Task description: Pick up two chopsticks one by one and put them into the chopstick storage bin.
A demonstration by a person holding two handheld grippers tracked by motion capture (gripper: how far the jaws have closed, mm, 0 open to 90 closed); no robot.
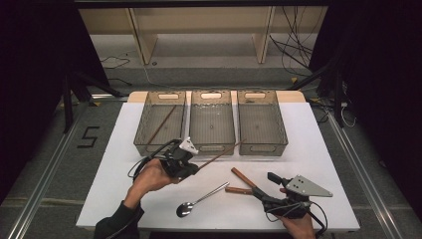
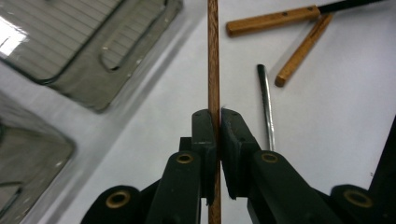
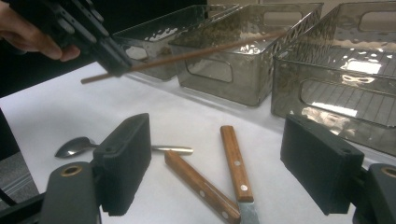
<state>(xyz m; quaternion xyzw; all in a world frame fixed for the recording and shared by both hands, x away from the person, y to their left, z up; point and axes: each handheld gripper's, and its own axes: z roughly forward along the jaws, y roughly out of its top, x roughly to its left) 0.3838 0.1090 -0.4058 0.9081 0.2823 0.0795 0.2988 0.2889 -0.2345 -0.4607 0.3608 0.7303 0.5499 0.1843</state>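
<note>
My left gripper (image 1: 195, 167) is shut on a thin brown chopstick (image 1: 220, 155) and holds it above the white table, tip slanting toward the middle bin (image 1: 212, 142). In the left gripper view the jaws pinch the chopstick (image 2: 213, 70) near one end. Another chopstick (image 1: 161, 124) lies in the left bin (image 1: 144, 134). My right gripper (image 1: 266, 185) stands open low over the table, its pads (image 3: 128, 158) wide apart on either side of two wooden-handled knives (image 3: 236, 163). From there I see the left gripper (image 3: 109, 56) with the chopstick (image 3: 196, 53).
Three clear grey bins stand in a row at the back; the right bin (image 1: 261, 144) looks empty. A metal spoon (image 1: 199, 201) lies near the front edge, left of the knives (image 1: 241, 181). Bare white table (image 1: 323, 159) stretches to the right.
</note>
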